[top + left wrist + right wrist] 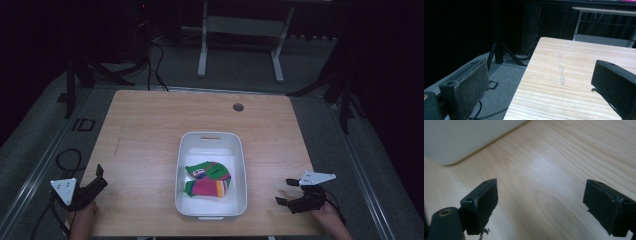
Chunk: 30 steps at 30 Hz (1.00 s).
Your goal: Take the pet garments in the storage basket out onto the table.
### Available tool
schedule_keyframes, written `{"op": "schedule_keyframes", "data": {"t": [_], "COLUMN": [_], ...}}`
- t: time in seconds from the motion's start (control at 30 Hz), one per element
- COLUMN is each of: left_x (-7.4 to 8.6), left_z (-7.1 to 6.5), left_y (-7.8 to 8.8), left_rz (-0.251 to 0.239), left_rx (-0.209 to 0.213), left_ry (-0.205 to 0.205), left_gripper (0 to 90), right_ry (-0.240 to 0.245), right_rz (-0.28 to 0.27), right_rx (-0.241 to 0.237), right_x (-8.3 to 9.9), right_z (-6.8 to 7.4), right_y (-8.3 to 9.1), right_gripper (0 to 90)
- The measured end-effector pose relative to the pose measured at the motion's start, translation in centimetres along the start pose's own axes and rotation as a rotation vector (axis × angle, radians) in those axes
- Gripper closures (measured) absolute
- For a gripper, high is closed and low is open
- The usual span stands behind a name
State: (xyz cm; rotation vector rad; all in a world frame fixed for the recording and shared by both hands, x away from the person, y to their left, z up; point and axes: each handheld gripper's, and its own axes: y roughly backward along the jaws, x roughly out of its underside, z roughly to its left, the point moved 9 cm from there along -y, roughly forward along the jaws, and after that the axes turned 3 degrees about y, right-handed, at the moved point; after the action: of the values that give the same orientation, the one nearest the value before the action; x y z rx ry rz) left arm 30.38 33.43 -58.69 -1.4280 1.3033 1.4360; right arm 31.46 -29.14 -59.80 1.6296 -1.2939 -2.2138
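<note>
Right tool [283, 191] spread near white bin [240, 165], striped socks [209, 180] inside, left tool [100, 177] apart.

The left gripper [95, 181] is black, with a grey three-cornered plate [65, 188] on top that bears small dark dots, and a dark cable [67, 157] looping off to its far side. The right gripper [286, 191] is black too, topped by a similar pale plate [315, 177], its cable [337, 207] trailing right. Seen close, each jaw is a blocky black pad with a worn, dusty matte face and small screw holes in its end; a brass-coloured ring [445, 212] sits at the base of one right jaw.
</note>
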Motion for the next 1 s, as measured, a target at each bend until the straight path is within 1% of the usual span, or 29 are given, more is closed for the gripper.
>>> {"op": "schedule_keyframes", "data": {"t": [0.03,0.07,0.23,0.33,0.4,0.47,0.6,0.67,0.77,0.83,0.87,0.9,0.93,1.0], "left_x": [0.0,0.0,0.0,0.0,0.0,0.0,0.0,0.0,0.0,0.0,0.0,0.0,0.0,0.0], "left_z": [0.0,0.0,0.0,0.0,0.0,0.0,0.0,0.0,0.0,0.0,0.0,0.0,0.0,0.0], "left_y": [0.0,0.0,0.0,0.0,0.0,0.0,0.0,0.0,0.0,0.0,0.0,0.0,0.0,0.0], "left_rz": [0.000,0.001,0.000,0.001,0.001,0.001,0.001,0.001,0.001,0.001,0.001,0.001,0.001,0.002], "left_rx": [0.000,0.001,0.003,0.004,0.004,0.004,0.005,0.005,0.006,0.006,0.007,0.008,0.008,0.009], "left_ry": [0.000,0.002,0.001,0.001,0.001,0.002,0.004,0.004,0.005,0.005,0.005,0.005,0.005,0.006], "left_gripper": [1.9,1.9,1.9,1.8,1.9,1.8,1.9,1.9,1.8,1.8,1.8,1.9,1.9,1.9], "right_ry": [0.000,0.049,0.087,0.110,0.116,0.132,0.142,0.171,0.176,0.179,0.179,0.183,0.183,0.195], "right_rz": [0.000,0.007,-0.020,-0.023,-0.012,-0.005,-0.027,-0.023,-0.023,-0.022,-0.022,-0.027,-0.027,-0.015], "right_rx": [0.000,-0.036,-0.088,-0.119,-0.144,-0.149,-0.167,-0.148,-0.173,-0.173,-0.173,-0.179,-0.179,-0.185], "right_x": [0.0,-1.0,-2.9,-4.0,-4.7,-5.4,-7.2,-7.9,-8.9,-9.5,-9.5,-10.1,-10.1,-10.9], "right_z": [0.0,1.1,2.5,3.3,3.9,4.3,4.9,5.1,5.6,5.8,5.8,6.1,6.1,6.5], "right_y": [0.0,-0.4,-0.4,-0.3,-0.2,-0.1,0.2,0.3,0.2,0.1,0.1,0.0,0.0,-0.4], "right_gripper": [12.7,12.8,12.8,12.9,13.0,13.0,12.8,12.8,12.8,12.9,12.9,12.8,12.8,12.8]}}
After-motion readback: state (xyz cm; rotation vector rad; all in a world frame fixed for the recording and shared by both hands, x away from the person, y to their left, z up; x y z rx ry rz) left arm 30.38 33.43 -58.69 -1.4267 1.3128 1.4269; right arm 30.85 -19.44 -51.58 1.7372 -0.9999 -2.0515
